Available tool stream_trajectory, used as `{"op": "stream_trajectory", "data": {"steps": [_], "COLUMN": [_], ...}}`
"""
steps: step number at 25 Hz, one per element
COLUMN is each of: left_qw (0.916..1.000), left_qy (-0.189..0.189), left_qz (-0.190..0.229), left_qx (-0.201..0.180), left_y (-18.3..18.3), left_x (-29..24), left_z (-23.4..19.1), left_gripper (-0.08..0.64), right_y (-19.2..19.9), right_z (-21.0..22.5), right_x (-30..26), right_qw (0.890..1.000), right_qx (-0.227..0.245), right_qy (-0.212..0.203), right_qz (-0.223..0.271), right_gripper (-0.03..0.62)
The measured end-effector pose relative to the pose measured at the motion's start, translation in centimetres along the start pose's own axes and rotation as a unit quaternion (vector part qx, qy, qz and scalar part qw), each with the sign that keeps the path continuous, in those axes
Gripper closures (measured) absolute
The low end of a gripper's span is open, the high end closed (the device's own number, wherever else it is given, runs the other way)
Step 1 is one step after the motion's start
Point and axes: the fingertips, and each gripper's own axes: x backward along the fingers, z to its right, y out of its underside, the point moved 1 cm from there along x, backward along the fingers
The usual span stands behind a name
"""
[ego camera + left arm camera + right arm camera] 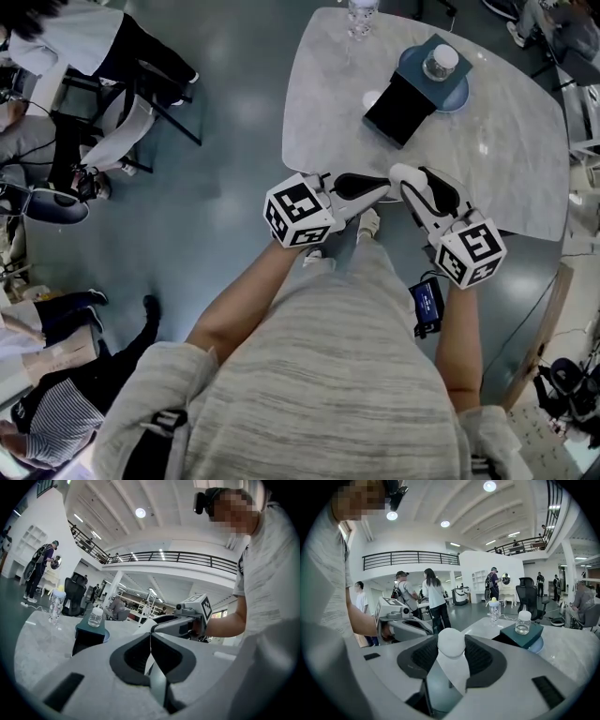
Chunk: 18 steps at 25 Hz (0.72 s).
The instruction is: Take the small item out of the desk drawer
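Small item (451, 642) in right tongs (405, 177), left tongs (379, 190) closed, above table edge (294, 152)

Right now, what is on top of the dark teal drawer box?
A small clear white-lidded jar stands on the teal box; the box's inside is hidden.

A clear bottle (361, 17) stands at the far edge of the marble table (506, 159).

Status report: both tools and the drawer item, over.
Left tool shut, empty. Right tool shut on small white round item, away from drawer box on table. Nothing in the way.
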Motion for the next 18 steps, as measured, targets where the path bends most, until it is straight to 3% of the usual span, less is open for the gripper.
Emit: {"op": "stream_trajectory", "data": {"steps": [18], "left_qw": [0.9974], "left_qy": [0.032], "left_qz": [0.021], "left_qx": [-0.062], "left_y": [-3.6], "left_x": [4.4], "left_z": [5.9], "left_gripper": [0.545], "right_y": [-4.6], "right_z": [-6.2], "right_x": [4.1], "right_qw": [0.996], "right_qx": [0.007], "right_qy": [0.013], "right_qz": [0.091], "right_gripper": [0.419]}}
